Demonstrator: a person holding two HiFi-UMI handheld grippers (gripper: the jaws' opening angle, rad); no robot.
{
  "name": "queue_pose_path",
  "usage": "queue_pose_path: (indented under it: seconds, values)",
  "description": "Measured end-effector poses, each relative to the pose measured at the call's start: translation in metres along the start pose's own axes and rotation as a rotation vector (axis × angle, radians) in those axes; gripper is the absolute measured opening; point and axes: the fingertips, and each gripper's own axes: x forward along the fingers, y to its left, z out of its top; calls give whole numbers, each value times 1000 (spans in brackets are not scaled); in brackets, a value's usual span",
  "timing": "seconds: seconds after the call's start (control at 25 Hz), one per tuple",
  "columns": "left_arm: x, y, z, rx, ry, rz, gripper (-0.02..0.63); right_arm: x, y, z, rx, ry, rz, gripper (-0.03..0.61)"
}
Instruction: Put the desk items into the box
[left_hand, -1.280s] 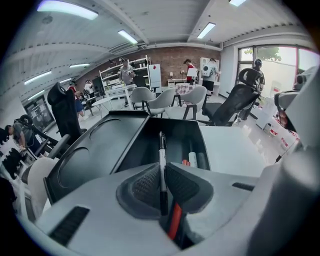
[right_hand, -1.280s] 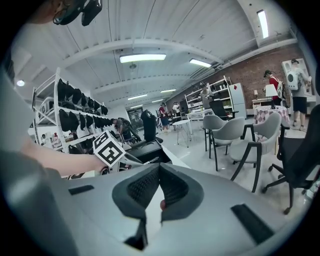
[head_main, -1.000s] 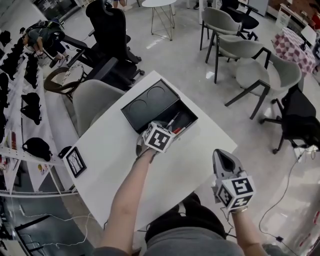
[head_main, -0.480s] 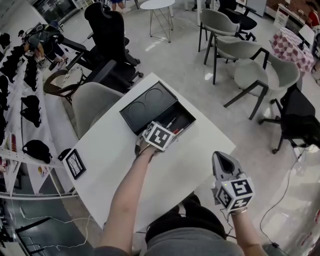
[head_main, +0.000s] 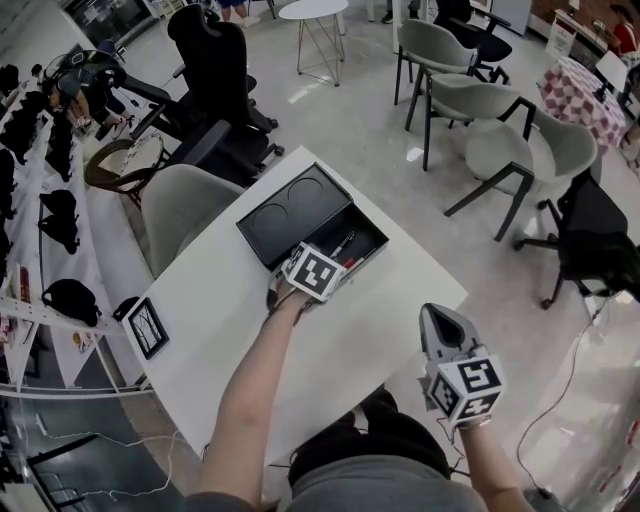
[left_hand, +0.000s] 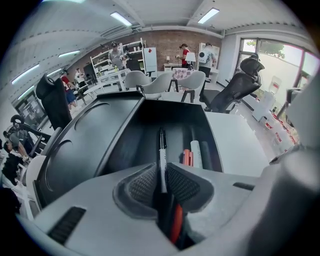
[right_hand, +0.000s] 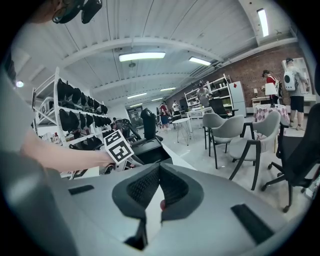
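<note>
The left hand-held gripper is pointing steeply down over the near edge of the black box, which is sitting on the white tabletop with its lid lying open beside the compartment. A black pen is standing in the gap between the two pads. Its far end is reaching forward into the box compartment, while its near end is running back between the jaws. The jaws have just been opening and are standing slightly apart, with a dark gap showing beside the pen, so the pads are not pressing on it. An orange-red marker and a white marker are lying in the compartment just to the right of the pen. The right hand-held gripper is hovering well apart from the box, off the near corner of the tabletop, with its jaw tips pressed together and nothing between them.
</note>
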Motion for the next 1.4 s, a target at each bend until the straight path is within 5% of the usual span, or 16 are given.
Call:
queue_pose_path:
  seconds: [0.76,1.4]
  values:
    - [-82,4,33,-49,-258,125,41,-1,8,5,-6,-17,43,3]
    - [-169,-2,11,-215,-497,244,8,0,28,21,-33,-55,122,3]
